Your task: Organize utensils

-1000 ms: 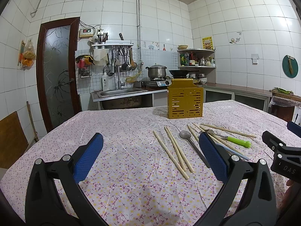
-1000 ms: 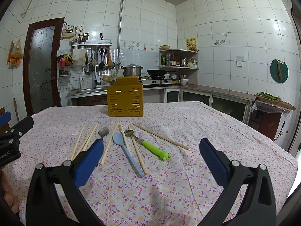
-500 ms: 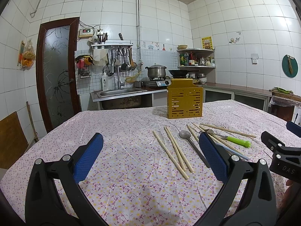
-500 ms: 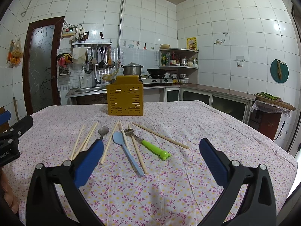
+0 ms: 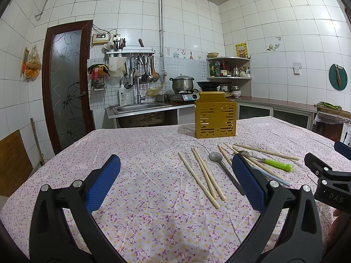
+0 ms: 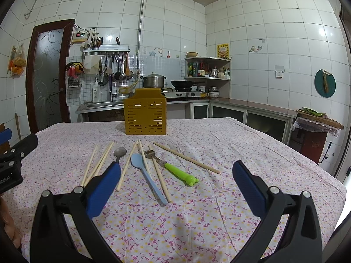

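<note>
A yellow slotted utensil holder (image 6: 145, 115) stands upright at the far middle of the table; it also shows in the left wrist view (image 5: 215, 118). Several wooden chopsticks (image 6: 131, 164), a metal spoon (image 6: 119, 152), a light blue spoon (image 6: 146, 176) and a green-handled fork (image 6: 178, 172) lie loose in front of it. The left view shows chopsticks (image 5: 205, 173), the metal spoon (image 5: 223, 168) and the fork (image 5: 274, 164). My left gripper (image 5: 175, 179) and my right gripper (image 6: 176, 185) are both open and empty, held above the near table.
The table carries a pink flowered cloth (image 6: 219, 149). Behind it are a sink (image 5: 140, 107), a stove with a pot (image 5: 182, 83) and corner shelves. A brown door (image 5: 65, 81) is at the left. The right gripper shows at the left view's right edge (image 5: 329, 182).
</note>
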The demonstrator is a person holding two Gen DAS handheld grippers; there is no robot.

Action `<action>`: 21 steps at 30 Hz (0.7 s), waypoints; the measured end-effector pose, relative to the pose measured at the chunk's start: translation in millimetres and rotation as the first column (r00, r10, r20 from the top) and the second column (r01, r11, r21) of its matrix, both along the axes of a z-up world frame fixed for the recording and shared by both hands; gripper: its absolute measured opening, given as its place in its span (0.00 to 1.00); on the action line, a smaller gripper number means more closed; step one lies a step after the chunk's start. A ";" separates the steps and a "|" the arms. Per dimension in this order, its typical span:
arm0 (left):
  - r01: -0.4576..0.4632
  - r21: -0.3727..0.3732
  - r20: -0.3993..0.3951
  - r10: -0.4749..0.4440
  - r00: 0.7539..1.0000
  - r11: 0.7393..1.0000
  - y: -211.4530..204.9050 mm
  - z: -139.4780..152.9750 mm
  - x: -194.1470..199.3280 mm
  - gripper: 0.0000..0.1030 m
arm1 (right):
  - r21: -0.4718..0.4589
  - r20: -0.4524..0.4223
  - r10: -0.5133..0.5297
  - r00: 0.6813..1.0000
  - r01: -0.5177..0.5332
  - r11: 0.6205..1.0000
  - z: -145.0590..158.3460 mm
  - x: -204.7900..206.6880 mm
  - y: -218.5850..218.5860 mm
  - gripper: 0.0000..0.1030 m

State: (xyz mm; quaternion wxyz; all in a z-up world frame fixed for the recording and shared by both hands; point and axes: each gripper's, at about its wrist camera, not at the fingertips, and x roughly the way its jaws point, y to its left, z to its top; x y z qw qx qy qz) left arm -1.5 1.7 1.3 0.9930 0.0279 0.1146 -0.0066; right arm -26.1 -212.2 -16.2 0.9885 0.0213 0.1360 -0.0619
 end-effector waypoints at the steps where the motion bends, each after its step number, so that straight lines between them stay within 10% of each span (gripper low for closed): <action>1: 0.000 0.000 0.000 0.000 1.000 1.000 -0.2 -0.1 0.1 0.95 | 0.001 0.000 -0.001 1.000 0.001 1.000 -0.4 0.0 -0.3 0.96; 21: 0.029 -0.065 -0.047 -0.032 0.998 0.997 12.9 -1.8 10.7 0.95 | -0.027 0.003 -0.026 1.000 0.026 0.999 0.5 -2.9 -1.0 0.96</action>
